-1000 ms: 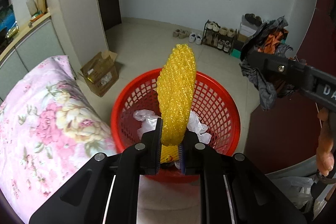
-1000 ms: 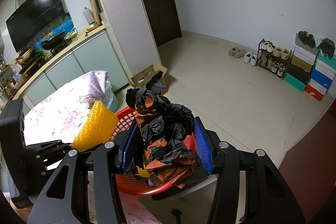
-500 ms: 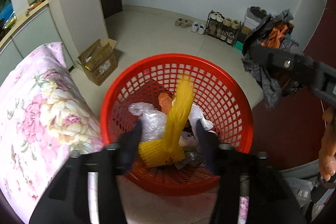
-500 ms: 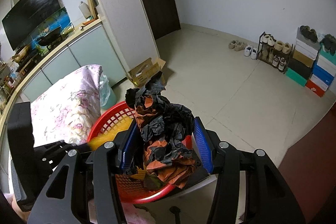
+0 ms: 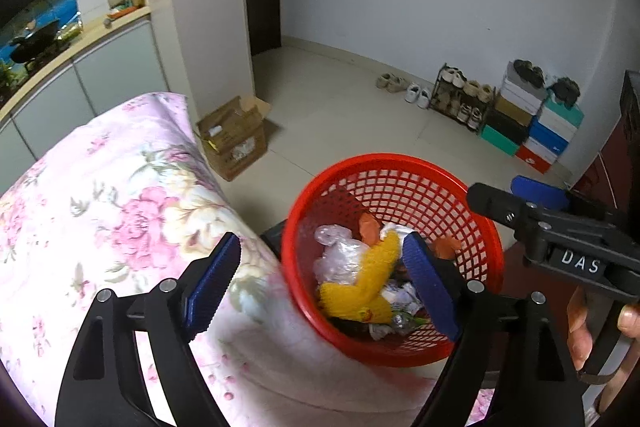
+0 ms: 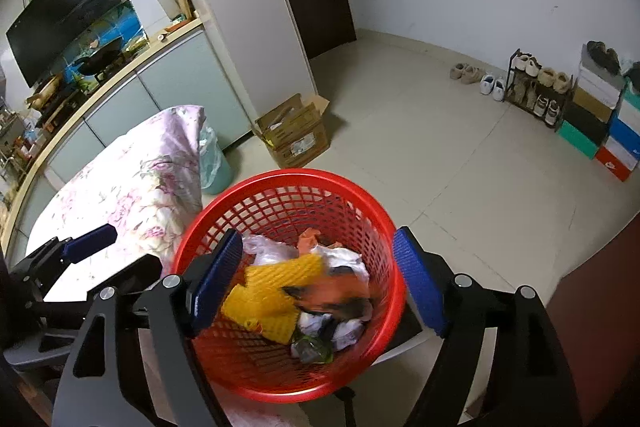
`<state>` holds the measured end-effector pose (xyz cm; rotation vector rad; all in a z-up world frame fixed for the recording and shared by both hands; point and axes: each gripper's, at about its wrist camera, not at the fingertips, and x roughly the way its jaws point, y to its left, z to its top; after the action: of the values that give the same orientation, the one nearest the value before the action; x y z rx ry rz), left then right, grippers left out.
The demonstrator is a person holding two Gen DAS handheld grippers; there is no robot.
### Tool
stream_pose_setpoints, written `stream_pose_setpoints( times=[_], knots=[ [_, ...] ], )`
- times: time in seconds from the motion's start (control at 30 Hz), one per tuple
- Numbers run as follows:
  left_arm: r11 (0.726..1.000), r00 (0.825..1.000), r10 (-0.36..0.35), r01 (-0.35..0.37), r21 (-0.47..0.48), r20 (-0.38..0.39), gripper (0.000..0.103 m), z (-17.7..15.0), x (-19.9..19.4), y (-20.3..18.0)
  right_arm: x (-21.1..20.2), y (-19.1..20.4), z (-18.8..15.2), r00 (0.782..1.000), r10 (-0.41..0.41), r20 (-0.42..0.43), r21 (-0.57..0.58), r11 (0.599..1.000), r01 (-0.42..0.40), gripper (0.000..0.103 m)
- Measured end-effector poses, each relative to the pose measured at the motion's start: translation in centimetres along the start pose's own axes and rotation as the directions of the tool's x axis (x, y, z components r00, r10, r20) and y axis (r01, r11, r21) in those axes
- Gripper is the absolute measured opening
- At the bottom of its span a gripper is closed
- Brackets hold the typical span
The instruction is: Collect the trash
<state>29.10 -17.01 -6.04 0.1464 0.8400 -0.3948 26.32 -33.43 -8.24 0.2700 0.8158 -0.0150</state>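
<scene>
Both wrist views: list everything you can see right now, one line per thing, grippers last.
basket: one, red mesh, on the floor beside the bed
yellow foam net: one, yellow, folded inside the basket
black-and-orange wrapper: one, blurred, in the basket
white plastic bags: a few, crumpled in the basket
bedding: one, pink floral, left of the basket
cardboard box: one, brown, open, on the floor by the pillar
shoe rack: one, dark, with shoes, at the far wall
shoe boxes: a stack, mixed colours, right of the rack
left gripper: black, blue pads, jaws opening, nothing between them
right gripper: black, blue pads, jaws opening above the basket
hand: on the right gripper's handle
</scene>
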Motion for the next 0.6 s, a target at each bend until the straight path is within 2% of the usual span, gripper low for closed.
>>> stream_pose_setpoints(
  times=[0.27,0.6],
  knots=[
    [0.999,0.999,0.046,-0.045,-0.026,0.026,0.083,-0.8,-1.3,0.9,-1.5,0.3,-1.1,1.0,-0.017,0.016,-0.007,1.0,0.017,0.092],
    [0.995,0.995,0.083,-0.079,-0.054,0.061,0.088,-2.6,-4.7,1.6,-4.3,1.5,-3.5,0.996,-0.078,0.045,-0.033,0.996,0.08,0.096]
  ],
)
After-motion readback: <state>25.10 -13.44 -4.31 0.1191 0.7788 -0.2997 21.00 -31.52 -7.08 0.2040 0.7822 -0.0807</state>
